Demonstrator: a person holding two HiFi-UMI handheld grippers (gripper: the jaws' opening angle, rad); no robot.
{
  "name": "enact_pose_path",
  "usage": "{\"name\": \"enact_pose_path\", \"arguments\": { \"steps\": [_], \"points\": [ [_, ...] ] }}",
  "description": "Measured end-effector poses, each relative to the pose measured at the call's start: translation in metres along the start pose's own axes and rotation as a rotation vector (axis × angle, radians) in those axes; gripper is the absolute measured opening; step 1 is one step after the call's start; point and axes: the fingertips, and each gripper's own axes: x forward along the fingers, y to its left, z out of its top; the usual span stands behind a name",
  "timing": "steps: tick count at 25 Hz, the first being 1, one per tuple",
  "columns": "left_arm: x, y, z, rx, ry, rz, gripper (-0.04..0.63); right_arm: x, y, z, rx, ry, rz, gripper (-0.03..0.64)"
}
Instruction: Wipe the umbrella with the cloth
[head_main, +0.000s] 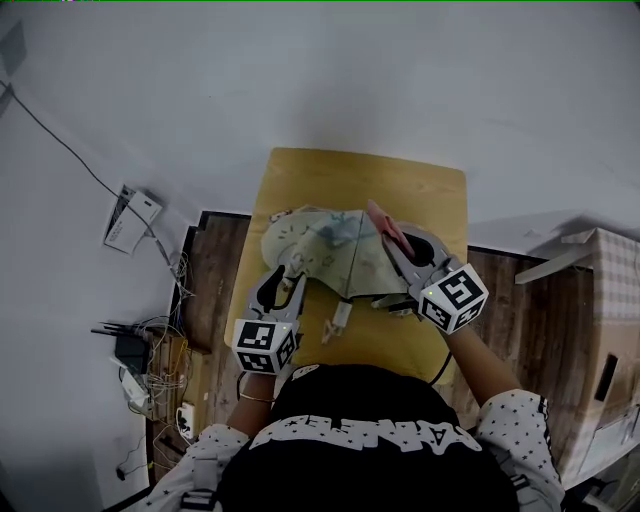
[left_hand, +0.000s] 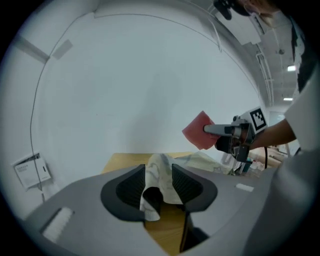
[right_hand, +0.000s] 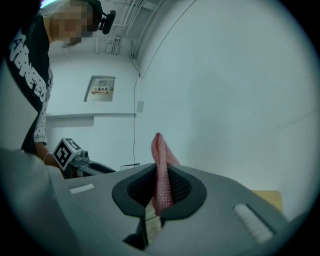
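A pale patterned umbrella (head_main: 330, 245) lies collapsed on the small wooden table (head_main: 300, 170). My left gripper (head_main: 283, 268) is at its near left edge. In the left gripper view a loose fold of the umbrella's fabric (left_hand: 160, 172) hangs between the wide jaws of that gripper (left_hand: 158, 182), not squeezed. My right gripper (head_main: 395, 240) is over the umbrella's right side, shut on a pink cloth (head_main: 383, 222). The cloth (right_hand: 160, 165) stands up from between the right gripper's (right_hand: 161, 187) pads, and in the left gripper view the cloth (left_hand: 199, 131) is held above the umbrella.
A white wall stands behind the table. On the floor at the left lie a white router (head_main: 130, 220), cables and power strips (head_main: 135, 360). A cardboard box (head_main: 600, 300) stands at the right. The umbrella's white handle end (head_main: 340, 318) points toward me.
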Motion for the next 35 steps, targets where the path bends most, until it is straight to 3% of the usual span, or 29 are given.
{"name": "enact_pose_path", "arguments": {
  "steps": [2, 6, 9, 11, 23, 35],
  "points": [
    [0.001, 0.010, -0.003, 0.022, 0.012, 0.027, 0.153, 0.012, -0.002, -0.004, -0.006, 0.014, -0.006, 0.034],
    [0.009, 0.020, -0.016, -0.021, 0.057, 0.040, 0.146, 0.032, -0.007, -0.017, -0.013, 0.065, -0.026, 0.034],
    [0.013, 0.023, -0.021, -0.029, 0.079, 0.052, 0.040, 0.044, -0.009, -0.027, -0.026, 0.099, -0.043, 0.034],
    [0.015, 0.024, -0.020, -0.025, 0.078, 0.041, 0.012, 0.053, -0.007, -0.030, -0.029, 0.101, -0.032, 0.034],
    [0.012, 0.018, -0.007, -0.001, 0.062, -0.032, 0.003, 0.094, 0.026, -0.064, -0.076, 0.193, 0.086, 0.034],
    [0.005, 0.004, -0.003, -0.007, 0.038, -0.063, 0.003, 0.097, 0.101, -0.080, -0.148, 0.260, 0.315, 0.034]
  ]
}}
